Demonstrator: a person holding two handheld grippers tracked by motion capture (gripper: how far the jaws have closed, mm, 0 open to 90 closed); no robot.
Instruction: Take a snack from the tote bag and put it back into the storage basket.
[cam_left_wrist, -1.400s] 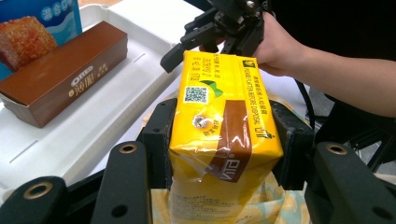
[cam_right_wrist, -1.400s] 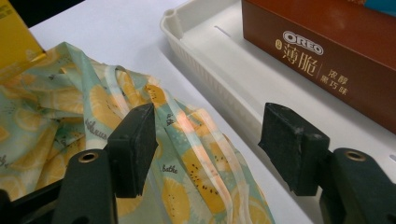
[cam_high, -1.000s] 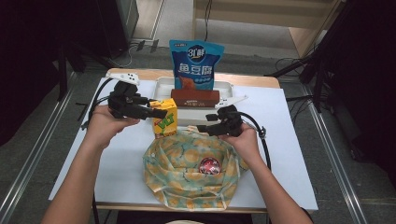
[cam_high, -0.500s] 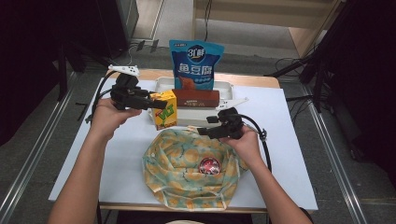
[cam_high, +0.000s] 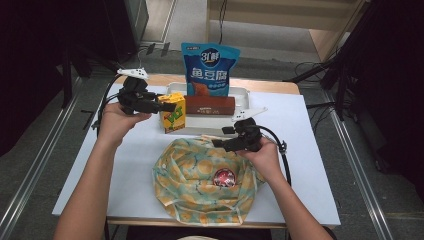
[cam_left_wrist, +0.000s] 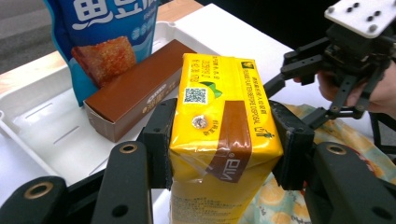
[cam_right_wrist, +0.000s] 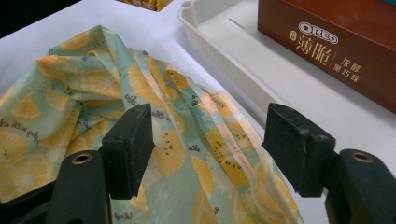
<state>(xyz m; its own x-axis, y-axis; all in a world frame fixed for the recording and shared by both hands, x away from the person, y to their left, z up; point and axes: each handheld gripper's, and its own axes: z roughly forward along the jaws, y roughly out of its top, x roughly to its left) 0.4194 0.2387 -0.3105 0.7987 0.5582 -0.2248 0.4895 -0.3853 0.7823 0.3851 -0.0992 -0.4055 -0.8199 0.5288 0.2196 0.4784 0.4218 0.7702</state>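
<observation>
Left hand-held gripper (cam_left_wrist: 224, 140): I have its pads pressed on both sides of the yellow drink carton (cam_left_wrist: 219, 126).
Yellow drink carton: upright, beside the white tray (cam_high: 240, 95), above the worktop (cam_high: 310, 150).
Right hand-held gripper (cam_right_wrist: 215, 140): I hold it wide open, empty, over the lemon-print bag (cam_right_wrist: 93, 107).
White tray: carries the brown biscuit box (cam_high: 210, 105) and blue snack pouch (cam_high: 210, 67).

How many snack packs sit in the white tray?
2: a blue standing pouch at the back of the white plastic tray, and a brown biscuit box lying before it. Others could hide behind.
</observation>
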